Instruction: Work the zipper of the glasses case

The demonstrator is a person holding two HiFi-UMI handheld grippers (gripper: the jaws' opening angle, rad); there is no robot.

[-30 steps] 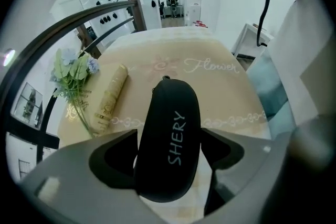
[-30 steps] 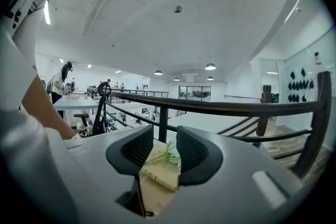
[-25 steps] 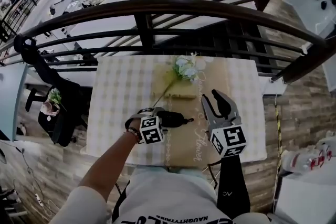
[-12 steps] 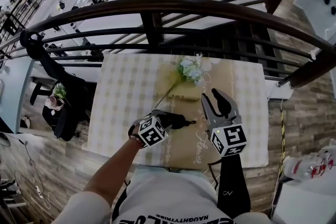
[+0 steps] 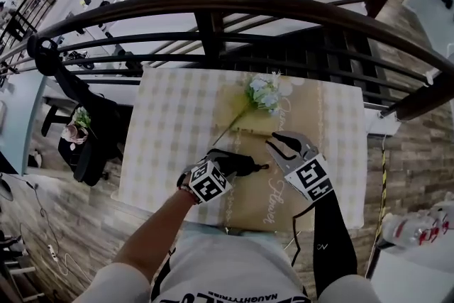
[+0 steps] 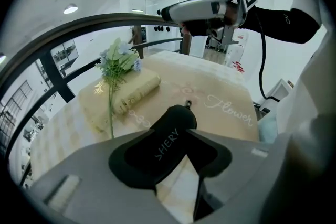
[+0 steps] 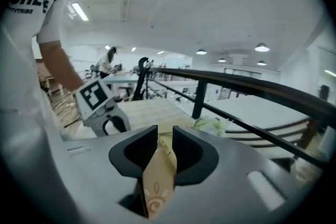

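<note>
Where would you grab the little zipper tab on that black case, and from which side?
Probably pinch the small ring-ended zipper pull, which sticks out free from the far tip of the glasses case. Come from that open end, since the left gripper clamps the other end. The right gripper, jaws just closing with nothing between them, is nearest.

Black glasses case (image 6: 176, 128) tight in the left gripper (image 6: 173, 159); flower sprig (image 6: 118, 60) beyond; right gripper (image 6: 173, 12) overhead
</note>
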